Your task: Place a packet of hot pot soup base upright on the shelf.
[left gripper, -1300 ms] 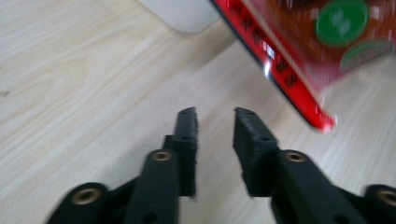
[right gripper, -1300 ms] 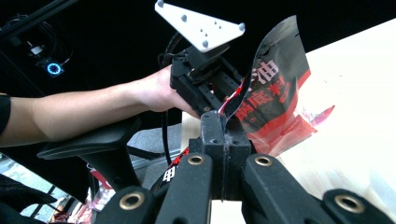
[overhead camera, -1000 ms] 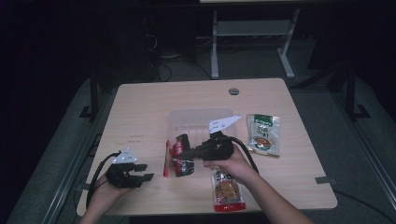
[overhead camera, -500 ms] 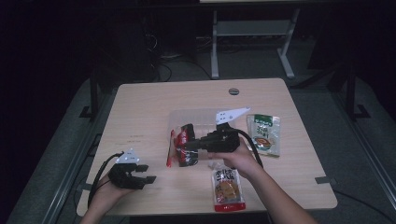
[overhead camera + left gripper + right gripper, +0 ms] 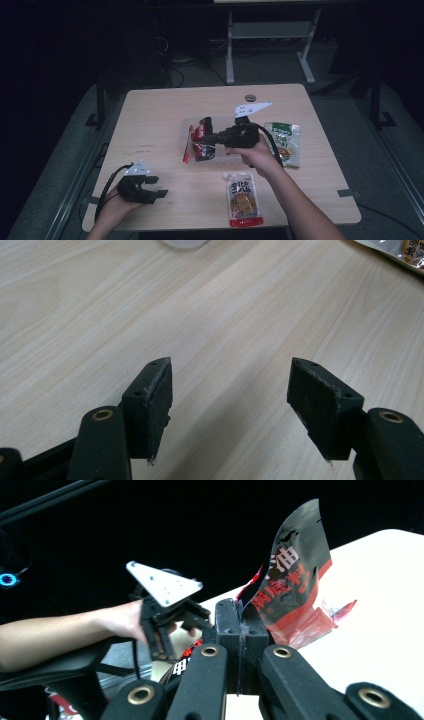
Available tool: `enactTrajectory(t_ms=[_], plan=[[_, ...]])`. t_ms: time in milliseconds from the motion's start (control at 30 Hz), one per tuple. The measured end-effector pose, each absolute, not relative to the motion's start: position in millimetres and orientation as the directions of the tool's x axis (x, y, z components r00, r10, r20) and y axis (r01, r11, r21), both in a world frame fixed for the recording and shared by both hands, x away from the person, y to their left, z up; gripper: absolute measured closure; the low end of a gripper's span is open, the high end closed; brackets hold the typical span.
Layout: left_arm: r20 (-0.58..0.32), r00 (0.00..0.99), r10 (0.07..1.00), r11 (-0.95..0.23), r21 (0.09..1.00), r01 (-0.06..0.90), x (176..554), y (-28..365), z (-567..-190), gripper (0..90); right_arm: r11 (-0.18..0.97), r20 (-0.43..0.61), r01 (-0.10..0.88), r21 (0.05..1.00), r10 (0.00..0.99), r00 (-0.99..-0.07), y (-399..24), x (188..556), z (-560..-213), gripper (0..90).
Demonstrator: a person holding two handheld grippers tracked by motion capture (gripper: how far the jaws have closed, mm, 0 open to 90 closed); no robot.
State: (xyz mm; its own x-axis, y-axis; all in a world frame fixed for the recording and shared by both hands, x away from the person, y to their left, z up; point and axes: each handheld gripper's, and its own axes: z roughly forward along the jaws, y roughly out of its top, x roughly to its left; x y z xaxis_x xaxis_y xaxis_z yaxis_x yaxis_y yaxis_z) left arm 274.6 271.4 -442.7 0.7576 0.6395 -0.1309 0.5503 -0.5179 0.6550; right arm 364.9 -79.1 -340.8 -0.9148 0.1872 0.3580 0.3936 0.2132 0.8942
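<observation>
While the right gripper (image 5: 210, 137) hangs above the middle of the counter (image 5: 150, 115), its jaws are clamped together on the edge of a black-and-red packet (image 5: 200, 142), which dangles from them clear of the wood. Seen in the right gripper view, the same packet (image 5: 295, 570) rises crumpled from the closed jaws of the right gripper (image 5: 241, 625), red lettering on black film.

Item, clear flat bag (image 5: 185, 125): lying on the counter directly under and behind the lifted packet.

Item, green packet (image 5: 284, 142): flat on the counter, just beside the right hand (image 5: 255, 155), toward the far right edge.

Item, orange pouch (image 5: 243, 200): flat near the front edge, beneath the right forearm's line.

Item, left gripper (image 5: 152, 187): held low at the near left corner of the counter by the left hand (image 5: 120, 202), well apart from the packets. In the left gripper view the left gripper (image 5: 232, 405) has its jaws apart, having just been opening, with bare wood between them and nothing held.
</observation>
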Motion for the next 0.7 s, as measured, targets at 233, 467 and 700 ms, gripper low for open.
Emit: enactTrajectory(t_ms=[233, 467, 700], plan=[[-0.132, 0.755, 0.642, -0.517, 0.653, 0.553, 275, 272, -444, 34.3, 0.222, 0.354, 0.399, 0.89, 0.218, -0.91, -76, 382, -338, 90.0], [-0.121, 0.756, 0.643, -0.518, 0.658, 0.546, 274, 272, -444, 31.6, 0.24, 0.367, 0.424, 0.873, 0.249, -0.896, -70, 395, -343, 90.0], [-0.083, 0.768, 0.635, -0.542, 0.661, 0.519, 274, 271, -445, 24.8, 0.251, 0.384, 0.451, 0.856, 0.273, -0.882, -61, 407, -351, 90.0]])
